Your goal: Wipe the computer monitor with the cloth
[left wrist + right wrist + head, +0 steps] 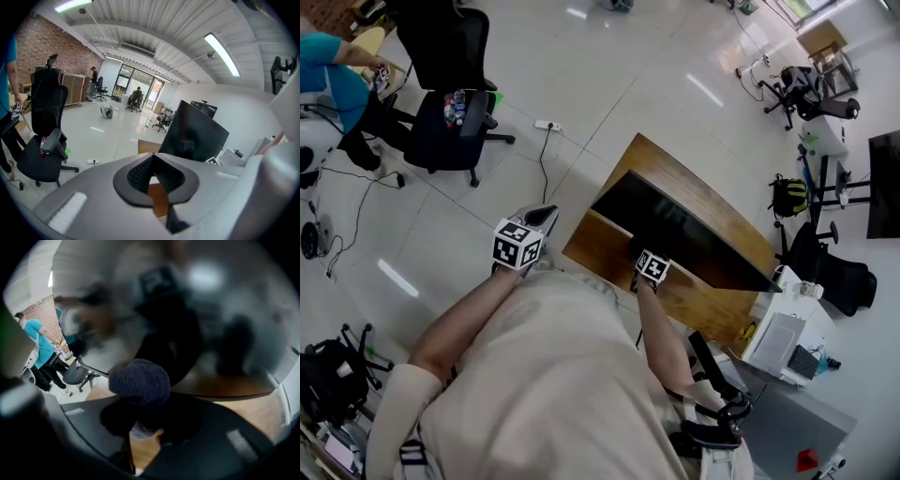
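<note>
Left gripper (152,160): jaws together, nothing between them.
Right gripper (140,403): clamped on the dark cloth (139,382).
Cloth: close against the monitor (675,225) screen; contact unclear.
Monitor: upright on the wooden table (670,169).

The dark blue cloth wad (139,382) looks fuzzy and matt — a nubby fleece — against the flat black monitor screen (197,319), glossy enough to mirror the room. The brown wooden desk (684,178) is smooth, satin; the pale tiled floor (609,75) shines.
</note>
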`<state>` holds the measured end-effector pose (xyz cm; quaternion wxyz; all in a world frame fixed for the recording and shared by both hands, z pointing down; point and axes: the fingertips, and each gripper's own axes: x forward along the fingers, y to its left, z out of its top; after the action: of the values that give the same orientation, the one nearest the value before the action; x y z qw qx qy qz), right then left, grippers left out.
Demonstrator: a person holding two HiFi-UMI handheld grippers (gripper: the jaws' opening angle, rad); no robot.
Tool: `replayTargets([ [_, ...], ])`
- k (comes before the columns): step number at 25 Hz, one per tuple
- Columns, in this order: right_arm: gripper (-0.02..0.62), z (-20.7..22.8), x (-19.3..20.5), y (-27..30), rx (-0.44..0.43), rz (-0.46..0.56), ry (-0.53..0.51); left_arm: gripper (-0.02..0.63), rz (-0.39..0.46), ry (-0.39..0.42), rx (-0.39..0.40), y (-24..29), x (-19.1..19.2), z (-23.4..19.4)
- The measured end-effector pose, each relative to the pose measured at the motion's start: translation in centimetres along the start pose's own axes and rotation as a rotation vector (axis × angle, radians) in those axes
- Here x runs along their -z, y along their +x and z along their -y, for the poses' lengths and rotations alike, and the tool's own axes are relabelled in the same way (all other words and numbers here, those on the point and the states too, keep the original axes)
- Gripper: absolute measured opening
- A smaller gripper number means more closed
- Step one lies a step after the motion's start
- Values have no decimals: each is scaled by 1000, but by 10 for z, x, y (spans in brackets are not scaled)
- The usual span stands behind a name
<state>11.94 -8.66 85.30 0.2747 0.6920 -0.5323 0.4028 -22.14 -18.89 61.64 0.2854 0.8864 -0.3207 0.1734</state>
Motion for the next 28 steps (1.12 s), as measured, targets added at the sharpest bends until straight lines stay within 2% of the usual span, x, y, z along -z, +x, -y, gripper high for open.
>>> replayTargets([
  [5,115,-30,-8,5,-8,-4,-2,0,5,-8,-9,-11,-1,-21],
  [12,115,-60,-10,13,49,-52,24,0,14,-21,-24,-27,4,-46],
  [25,115,-190,-33,39,-151,-100,-63,0,24,-42,-62,-49,7,-71],
  [28,115,-205,-35,45,-153,-133,-46,0,27,-48,-72,-55,9,-77],
])
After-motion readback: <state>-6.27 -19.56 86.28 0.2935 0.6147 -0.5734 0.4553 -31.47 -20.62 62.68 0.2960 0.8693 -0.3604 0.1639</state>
